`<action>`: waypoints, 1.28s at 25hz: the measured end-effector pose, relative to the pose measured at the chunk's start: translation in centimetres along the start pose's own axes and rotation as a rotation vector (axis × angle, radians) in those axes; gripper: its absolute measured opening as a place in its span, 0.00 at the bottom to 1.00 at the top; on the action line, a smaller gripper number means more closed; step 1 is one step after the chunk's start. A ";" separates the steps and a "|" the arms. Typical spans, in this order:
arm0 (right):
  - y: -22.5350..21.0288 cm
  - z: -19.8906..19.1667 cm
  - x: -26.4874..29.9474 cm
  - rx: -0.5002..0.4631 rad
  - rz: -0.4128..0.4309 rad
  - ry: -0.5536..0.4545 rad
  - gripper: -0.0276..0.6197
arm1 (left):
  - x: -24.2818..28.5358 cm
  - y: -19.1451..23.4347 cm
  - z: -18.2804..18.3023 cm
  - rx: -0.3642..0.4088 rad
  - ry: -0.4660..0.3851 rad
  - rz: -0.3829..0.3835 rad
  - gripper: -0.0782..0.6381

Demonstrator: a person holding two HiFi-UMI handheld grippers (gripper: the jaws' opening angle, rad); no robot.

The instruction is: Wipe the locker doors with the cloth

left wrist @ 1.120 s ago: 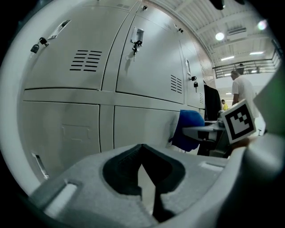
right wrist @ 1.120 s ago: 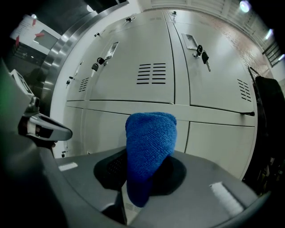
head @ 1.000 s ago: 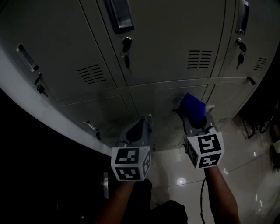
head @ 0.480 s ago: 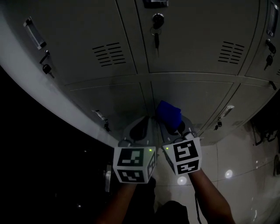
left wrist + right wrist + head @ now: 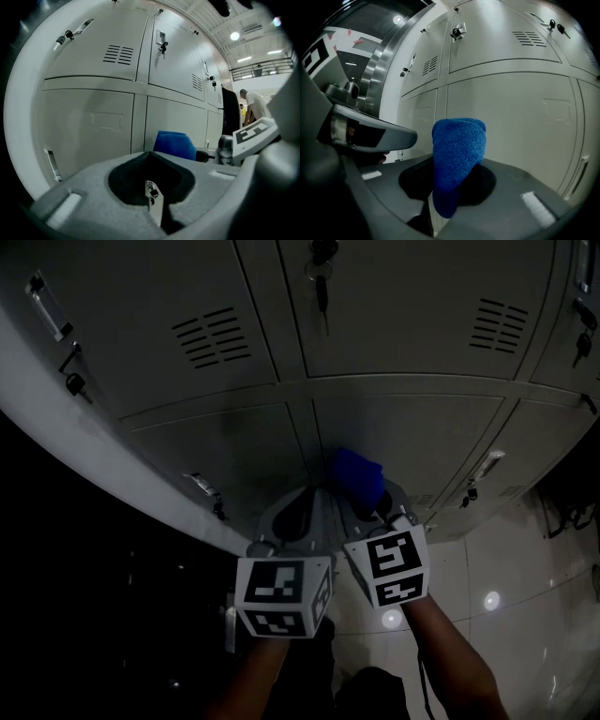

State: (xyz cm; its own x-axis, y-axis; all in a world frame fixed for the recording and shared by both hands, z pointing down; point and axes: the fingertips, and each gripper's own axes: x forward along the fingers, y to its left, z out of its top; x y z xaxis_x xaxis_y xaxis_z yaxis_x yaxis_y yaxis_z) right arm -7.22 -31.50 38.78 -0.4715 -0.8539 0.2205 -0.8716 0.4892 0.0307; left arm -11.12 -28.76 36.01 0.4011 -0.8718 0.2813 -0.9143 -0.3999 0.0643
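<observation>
Entry, right gripper (image 5: 369,505): we are logging its jaws clamped on the folded blue cloth (image 5: 357,476), which is standing up out of them toward the lower locker door (image 5: 422,442); over the last second the cloth is travelling left across that door, from its right part to its left edge by the seam with the neighbouring lower door (image 5: 216,456), so this gripper is now sitting just beside the left gripper (image 5: 298,514) instead of apart from it; left gripper: jaws together, holding nothing; we are judging this a sideways wiping pass nearing its end, though we are unable to tell whether cloth is touching metal; upper doors (image 5: 412,306), keys (image 5: 320,287) hanging, are probably awaiting their turn.
</observation>
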 end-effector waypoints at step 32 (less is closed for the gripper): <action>-12.5 -4.3 -8.9 0.040 -0.214 0.051 0.17 | 2.1 -4.9 -1.7 0.003 0.017 -0.037 0.10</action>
State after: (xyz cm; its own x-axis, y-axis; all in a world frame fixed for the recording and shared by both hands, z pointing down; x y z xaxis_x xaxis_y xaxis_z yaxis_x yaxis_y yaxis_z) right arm 8.44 -29.19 40.65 -0.2686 -0.9269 0.2620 -0.9562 0.2894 0.0437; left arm -5.88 -28.17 37.88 0.4334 -0.8516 0.2948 -0.8988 -0.4324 0.0722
